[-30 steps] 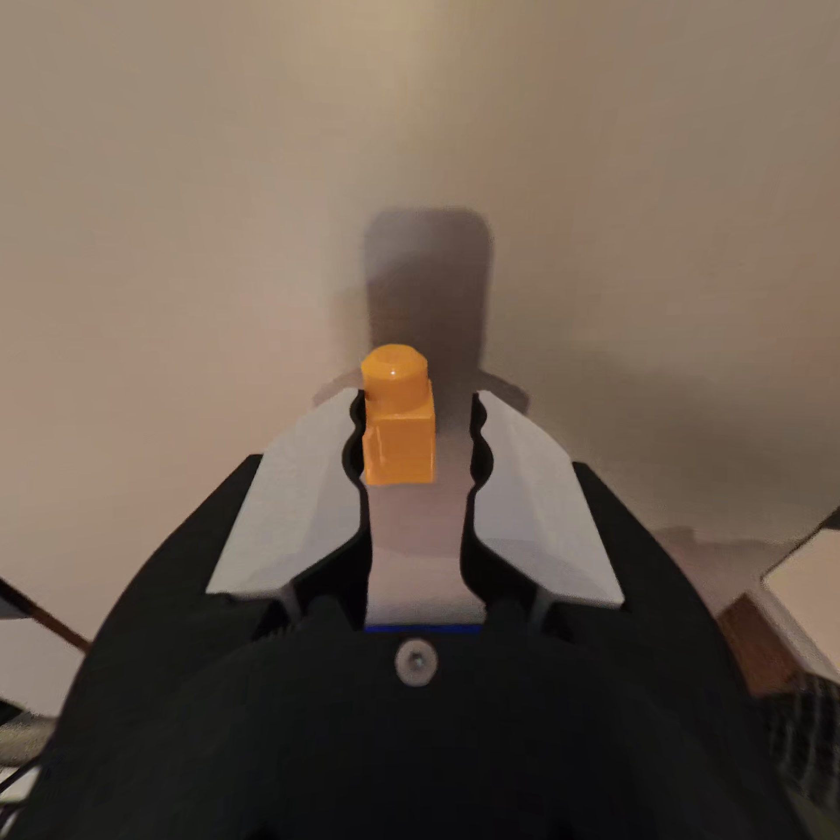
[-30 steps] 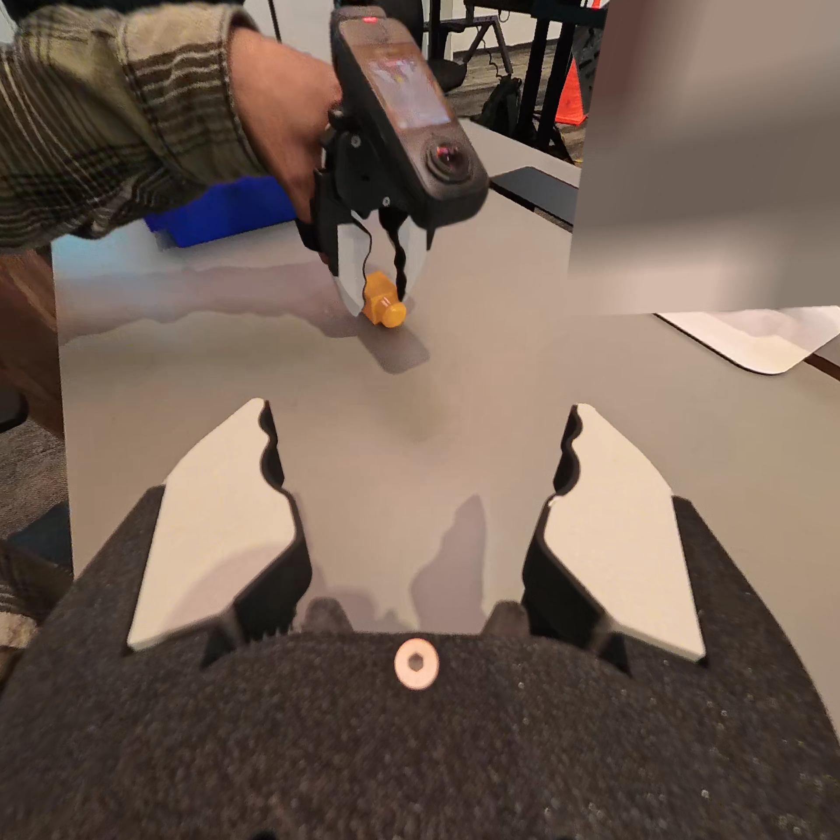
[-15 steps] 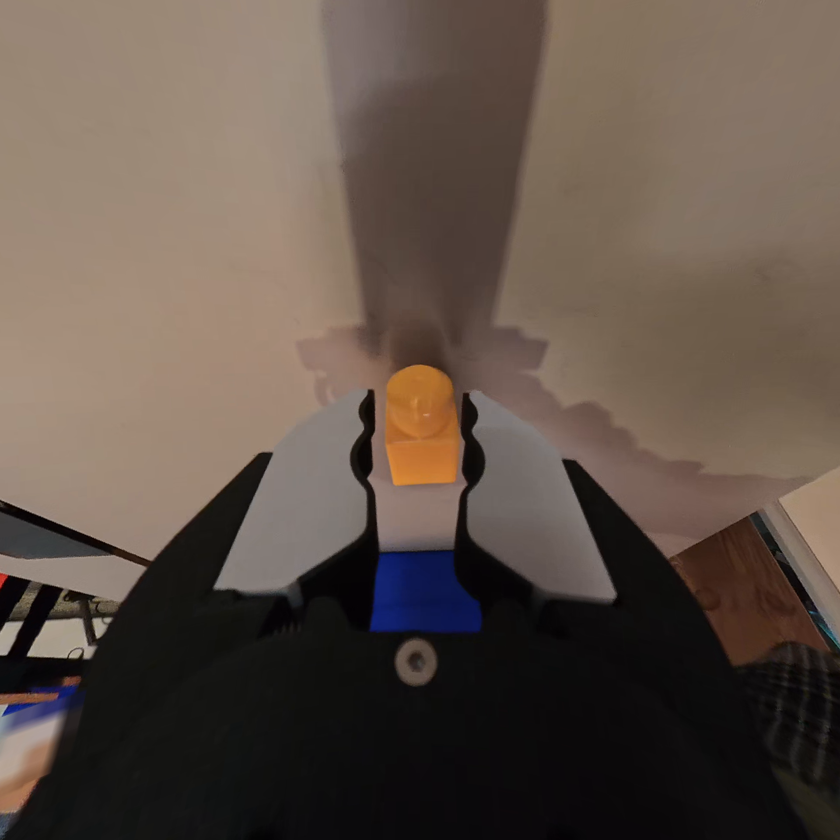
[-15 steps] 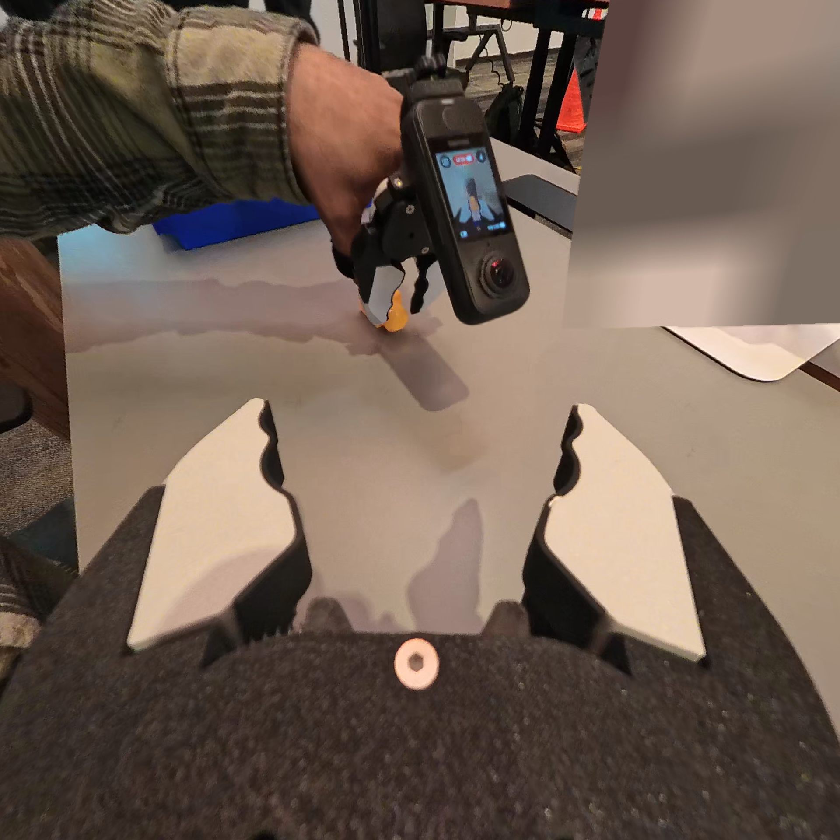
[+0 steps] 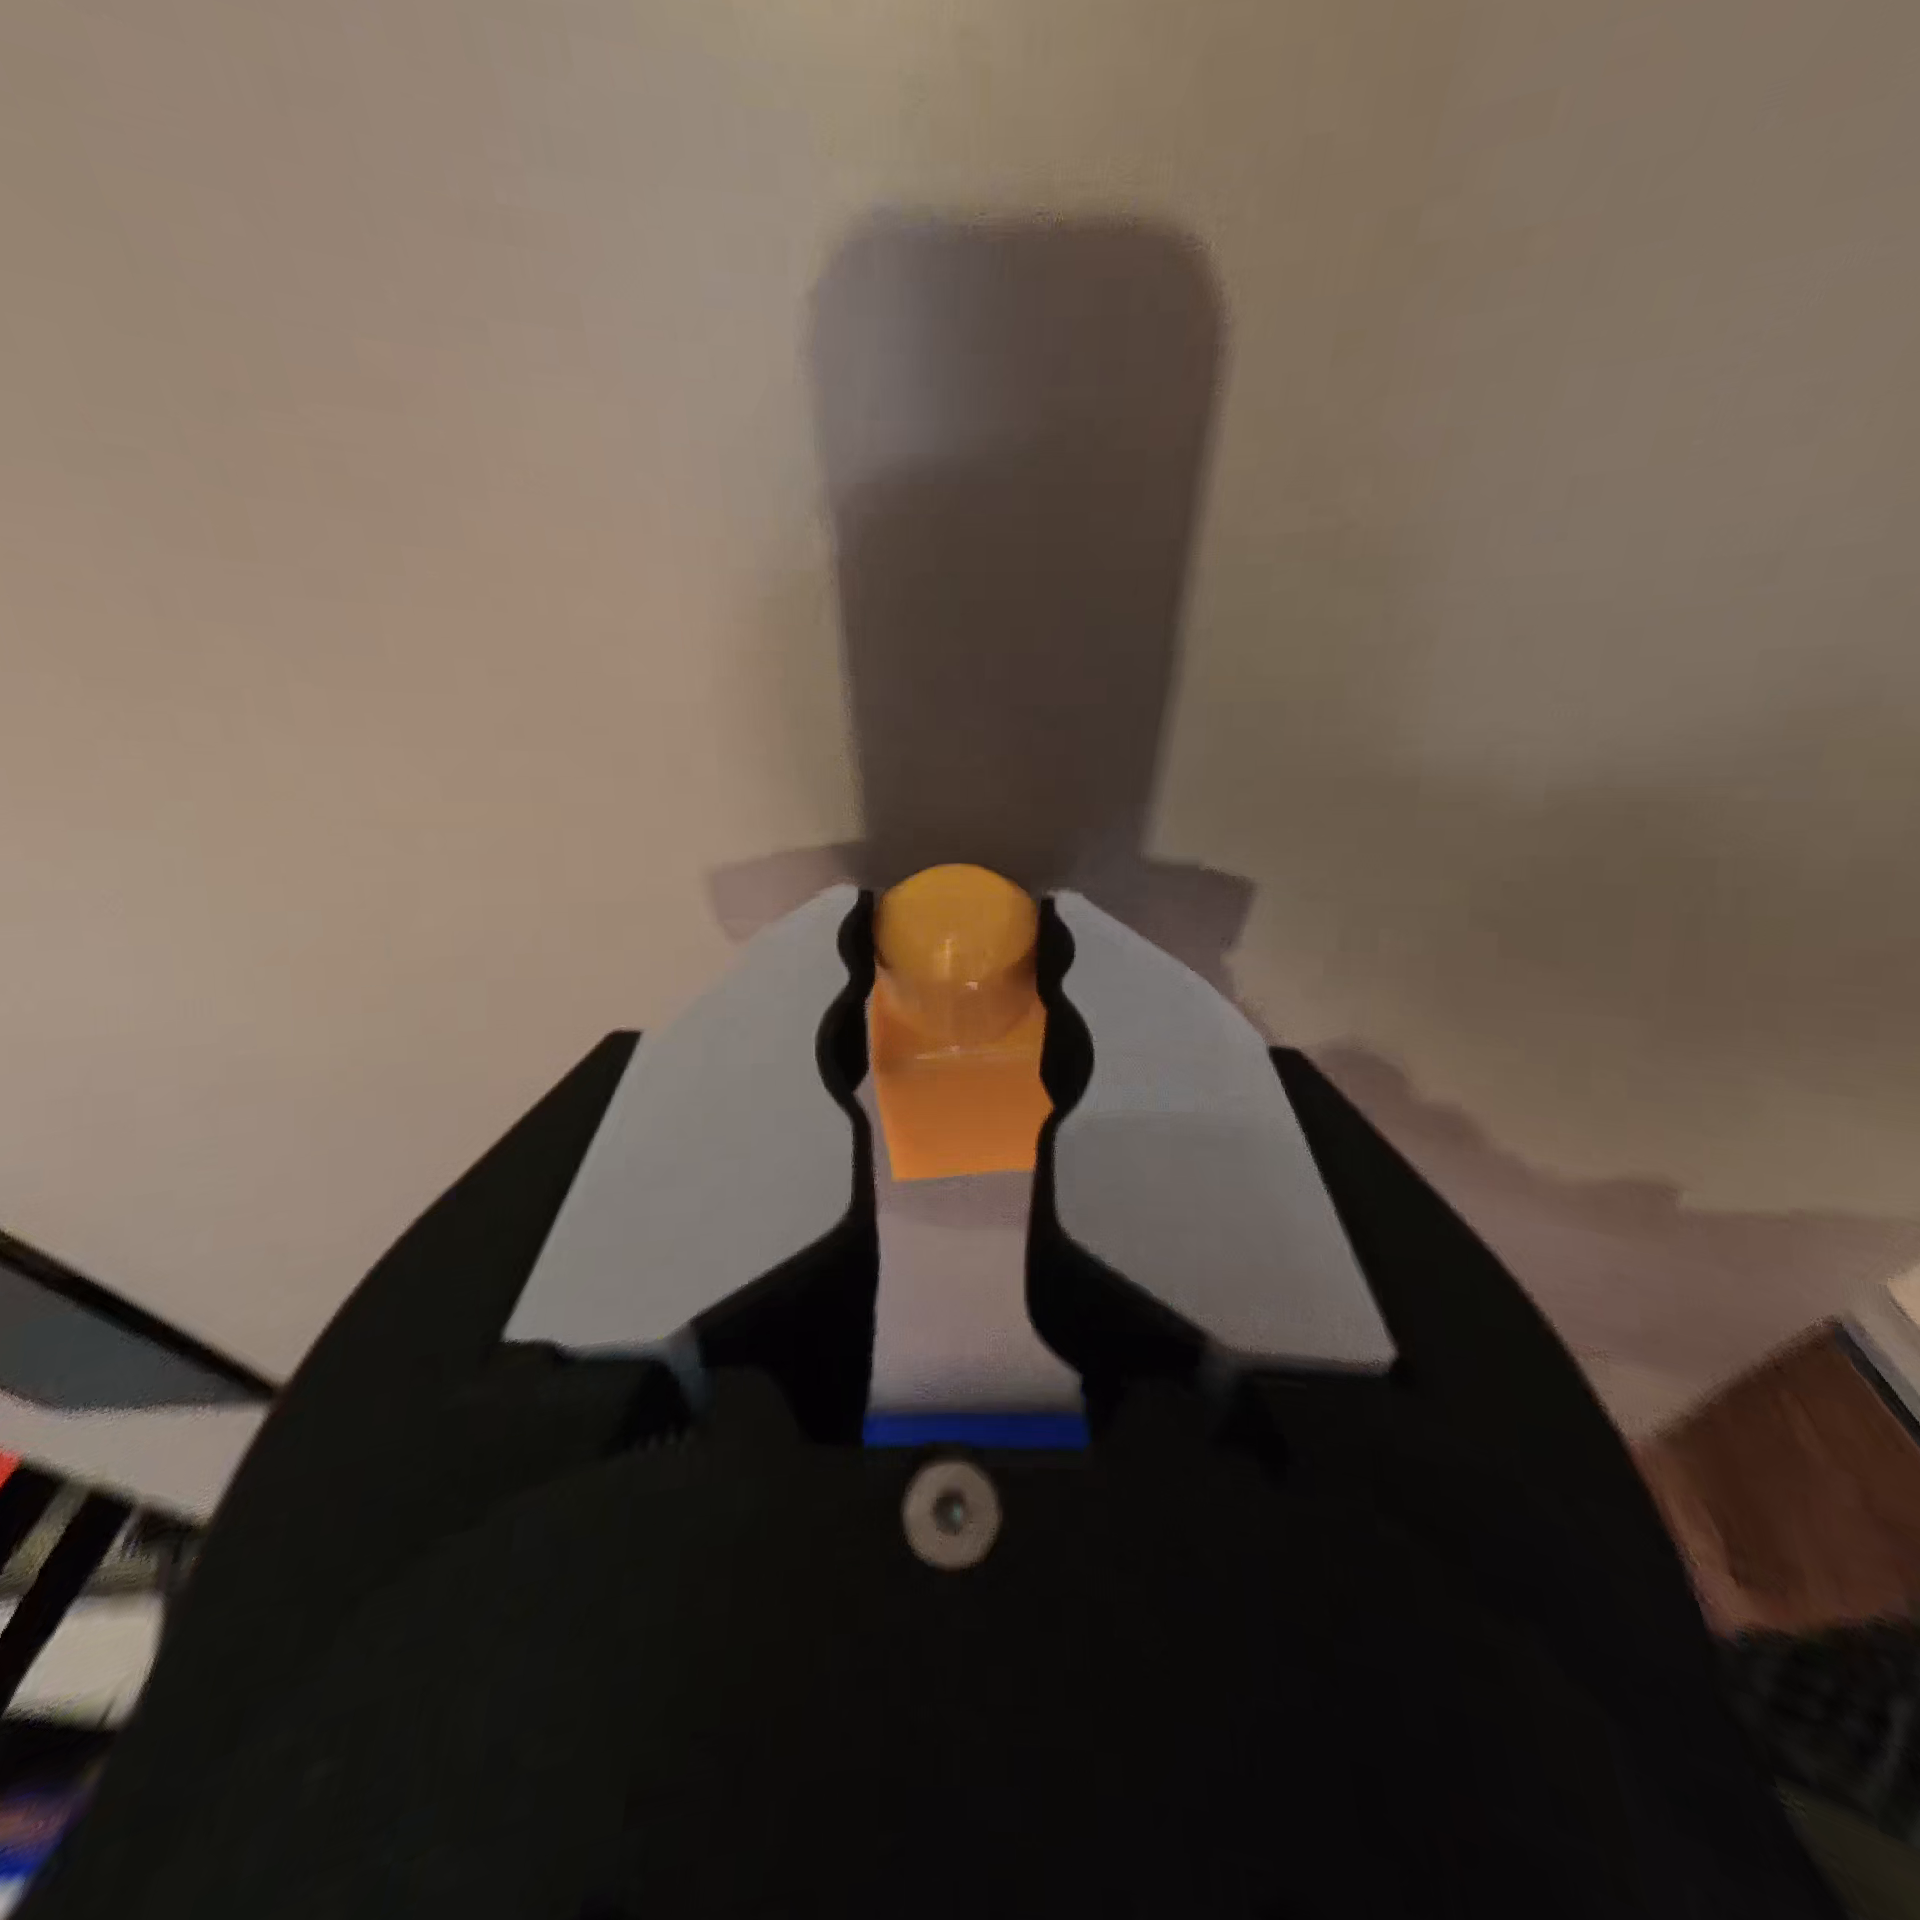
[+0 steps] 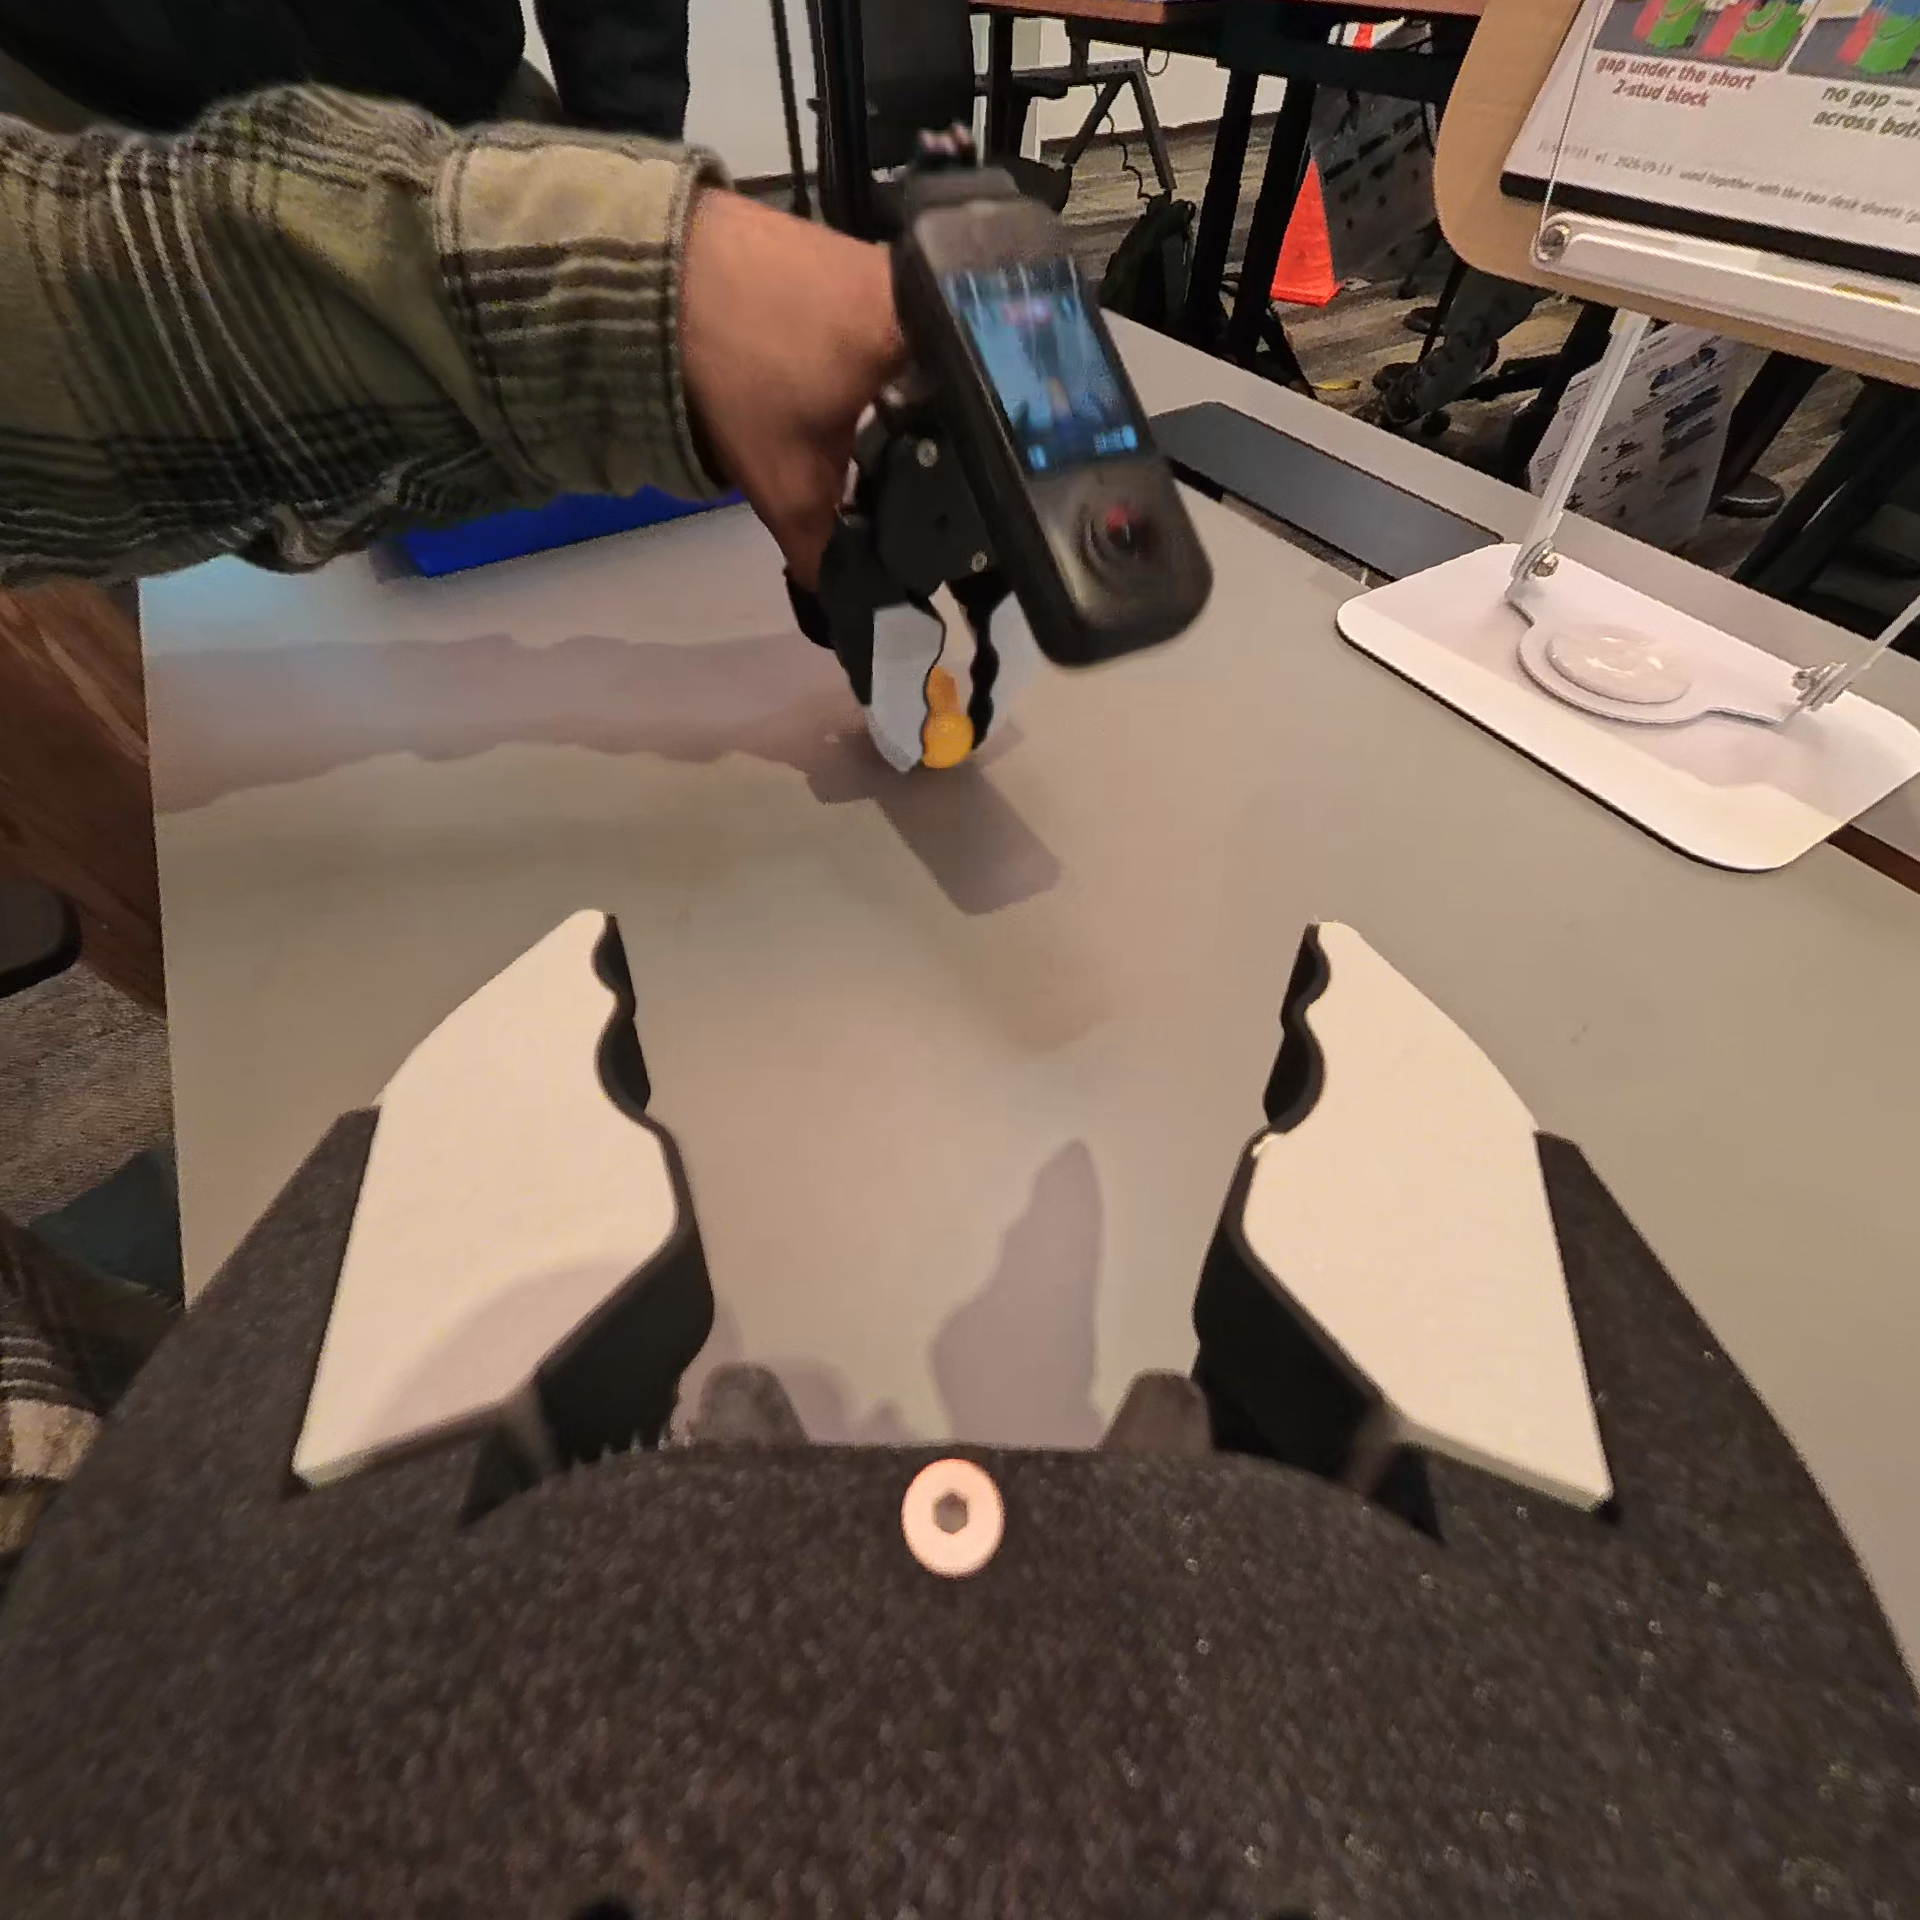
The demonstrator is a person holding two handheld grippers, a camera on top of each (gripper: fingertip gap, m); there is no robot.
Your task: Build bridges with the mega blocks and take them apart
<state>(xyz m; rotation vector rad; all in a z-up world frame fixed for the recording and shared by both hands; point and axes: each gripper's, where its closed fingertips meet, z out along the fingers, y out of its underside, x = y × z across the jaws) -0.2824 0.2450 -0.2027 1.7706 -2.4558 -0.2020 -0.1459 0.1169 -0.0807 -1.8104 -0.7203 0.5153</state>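
My left gripper [image 5: 956, 914] is clamped on a single orange block [image 5: 961, 1049]. In the left wrist view the block sits in the centre of the frame between the two pale fingers [image 5: 717, 1122], its round stud pointing away from the camera toward the grey table [image 5: 416, 520]. A dark, upright shadow fills the upper middle of that frame just beyond the stud. A strip of blue shows at the base of the fingers, low in the centre.

In the right wrist view I see the same left gripper [image 6: 940, 727] in the upper middle of the frame, tilted down so that the orange block [image 6: 945, 732] is at or just above the table surface [image 6: 1351, 987]; I cannot tell whether it touches. A hand [image 6: 790, 416] in a plaid sleeve [image 6: 260, 322] reaches in from the upper left, holding the tool with its camera body [image 6: 1049, 426] on top.

My right gripper [image 6: 961, 1039] stands wide apart and holds nothing, its white fingers [image 6: 499, 1195] filling the lower half of the frame over bare table. A blue bin [image 6: 540, 525] lies at the far edge behind the sleeve. At upper right a white stand [image 6: 1621, 727] carries a printed sheet [image 6: 1714, 114].
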